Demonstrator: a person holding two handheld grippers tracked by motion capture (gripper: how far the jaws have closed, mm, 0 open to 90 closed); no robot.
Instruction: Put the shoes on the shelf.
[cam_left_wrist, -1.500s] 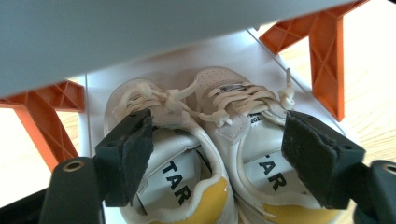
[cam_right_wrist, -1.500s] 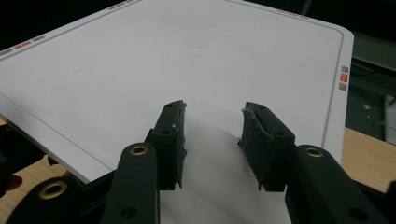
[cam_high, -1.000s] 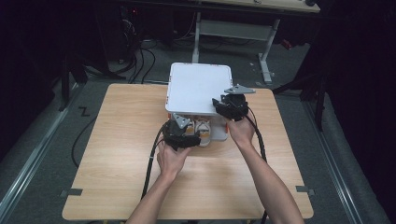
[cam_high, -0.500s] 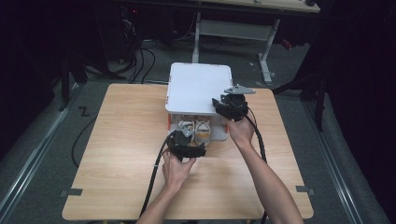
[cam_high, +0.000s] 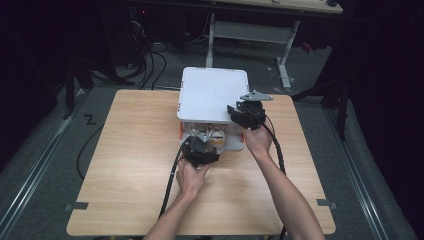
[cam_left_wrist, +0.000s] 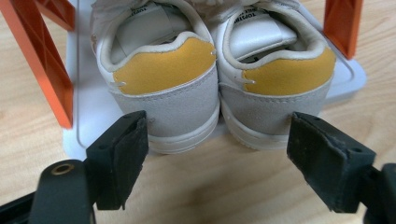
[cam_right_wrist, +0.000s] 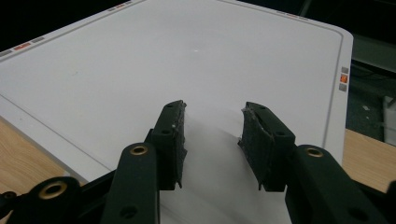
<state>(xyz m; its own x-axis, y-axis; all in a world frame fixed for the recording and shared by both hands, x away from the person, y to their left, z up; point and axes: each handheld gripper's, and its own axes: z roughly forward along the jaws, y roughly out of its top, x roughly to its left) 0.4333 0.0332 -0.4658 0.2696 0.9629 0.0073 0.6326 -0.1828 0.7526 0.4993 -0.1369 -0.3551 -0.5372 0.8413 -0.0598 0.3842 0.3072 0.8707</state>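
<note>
Landmark: the white shoe box (cam_high: 215, 95) standing on the wooden table (cam_high: 125, 165), its flat lid on top and its front open toward the person.
Left hand (cam_high: 192, 177): nearest of all, in front of the box's open side, wrapped around the left gripper (cam_left_wrist: 217, 154).
Left gripper: right at the box's open front, jaws spread wide and holding nothing, one tip beside the outer edge of each heel, and I cannot tell whether either tip touches.
Pair of shoes (cam_left_wrist: 215, 79): white with yellow heel patches and grey heel panels, side by side and touching, heels toward the gripper, standing on the box's white base tray (cam_left_wrist: 88, 107) between two orange corner posts (cam_left_wrist: 39, 60).
Right hand (cam_high: 257, 140): at the box's front right corner, carrying the right gripper (cam_right_wrist: 212, 140).
Right gripper: over the box's lid (cam_right_wrist: 187, 60) near its right edge, jaws apart with a clear gap between the pads, nothing between them.
Beyond the box: dark floor with cables (cam_high: 145, 60) and the legs of a desk frame (cam_high: 250, 32).
</note>
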